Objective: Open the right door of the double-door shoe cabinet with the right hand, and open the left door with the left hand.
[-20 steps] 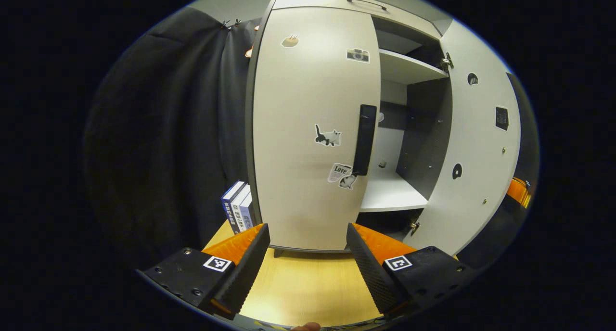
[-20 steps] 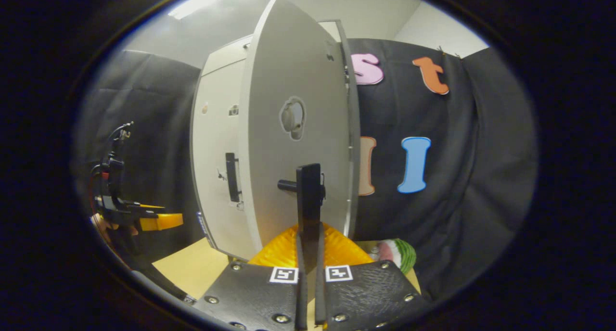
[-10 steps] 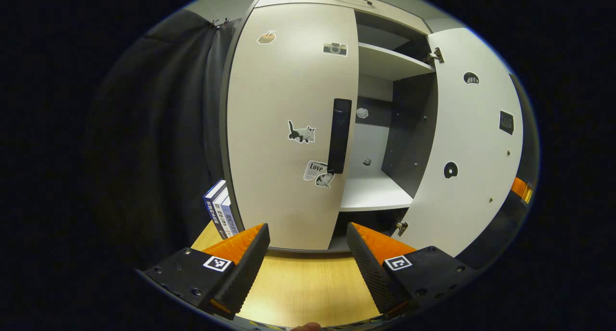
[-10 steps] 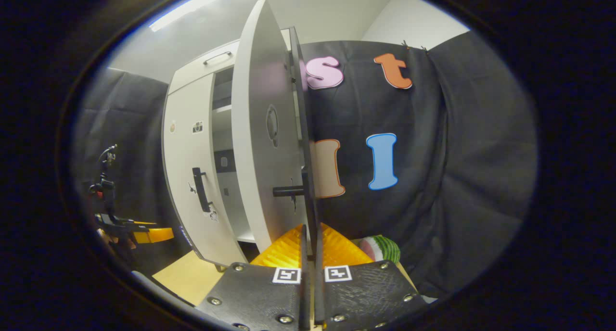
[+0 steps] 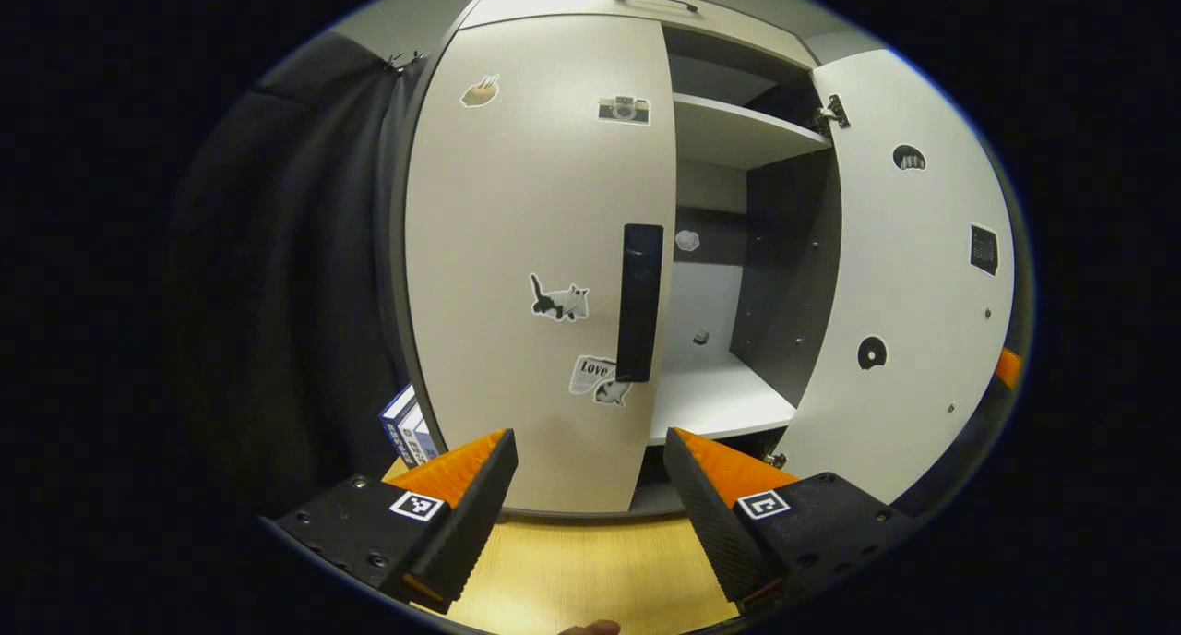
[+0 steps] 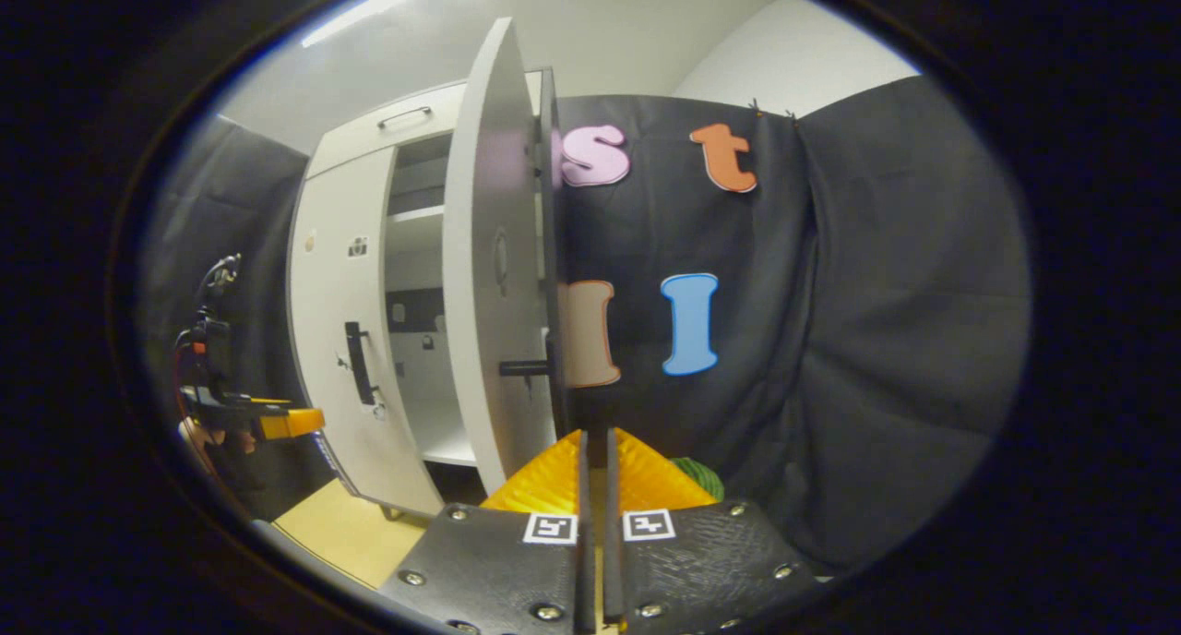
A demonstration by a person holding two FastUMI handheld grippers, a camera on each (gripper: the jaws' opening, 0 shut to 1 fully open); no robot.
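Roughly halfway: the right door (image 5: 909,275) stands wide open, the right gripper (image 6: 595,450) clamped on its handle (image 6: 535,368). The left door (image 5: 540,247) remains closed; the left gripper (image 5: 590,487) faces it, jaws wide apart and empty.

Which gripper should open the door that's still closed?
Left. The left gripper is open and faces the closed left door, with its handle just ahead between the fingers. The right gripper is shut on the handle of the right door, already swung open.
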